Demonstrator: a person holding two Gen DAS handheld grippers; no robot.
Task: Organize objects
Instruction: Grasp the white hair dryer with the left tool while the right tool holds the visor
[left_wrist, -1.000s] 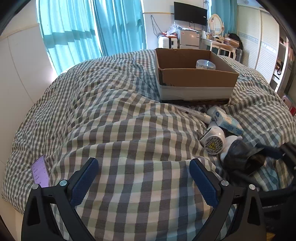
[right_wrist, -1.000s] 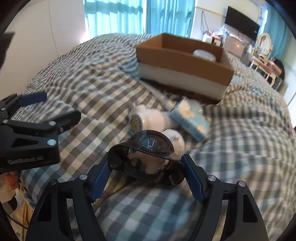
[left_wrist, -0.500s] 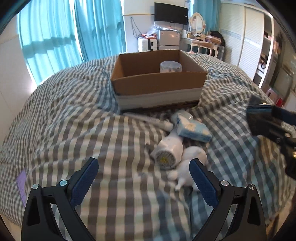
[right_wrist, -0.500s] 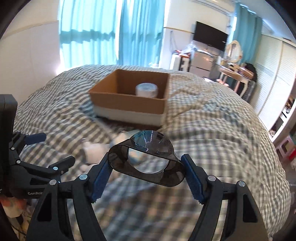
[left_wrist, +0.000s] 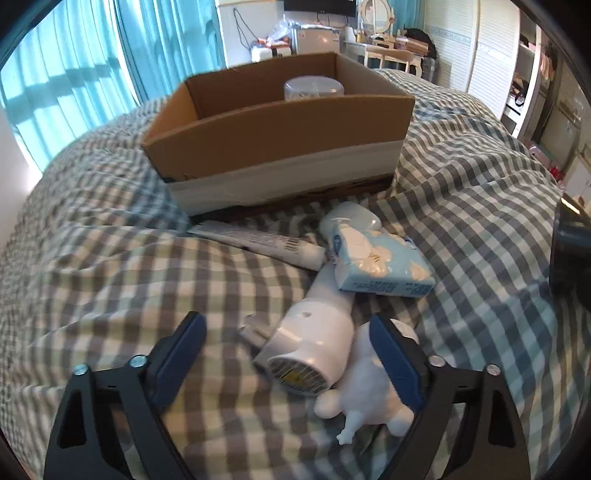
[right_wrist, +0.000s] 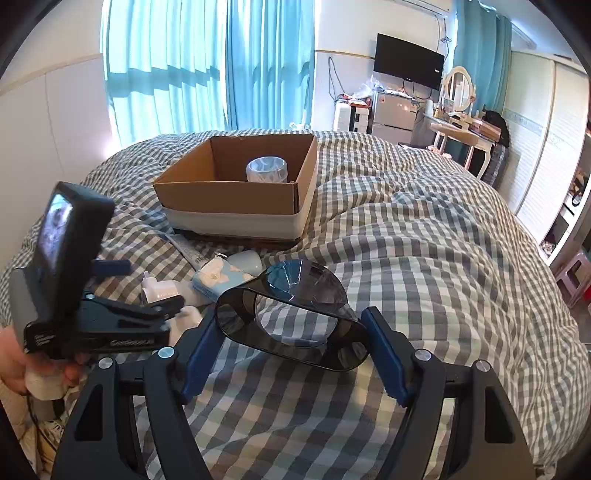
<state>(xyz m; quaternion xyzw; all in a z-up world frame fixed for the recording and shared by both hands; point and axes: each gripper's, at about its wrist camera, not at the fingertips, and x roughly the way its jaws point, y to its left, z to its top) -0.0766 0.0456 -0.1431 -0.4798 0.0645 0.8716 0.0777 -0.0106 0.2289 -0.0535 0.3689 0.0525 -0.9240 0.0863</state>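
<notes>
Dark plastic nozzle (right_wrist: 291, 317) in right gripper (right_wrist: 291, 354); cardboard box (right_wrist: 236, 192) beyond

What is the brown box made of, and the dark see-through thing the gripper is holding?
The box looks like matte brown cardboard: its cut rim is thin and papery, and a white band runs round its base. The dark scoop in the right gripper seems to be smoky glossy plastic: the checked blanket shows through it.
</notes>
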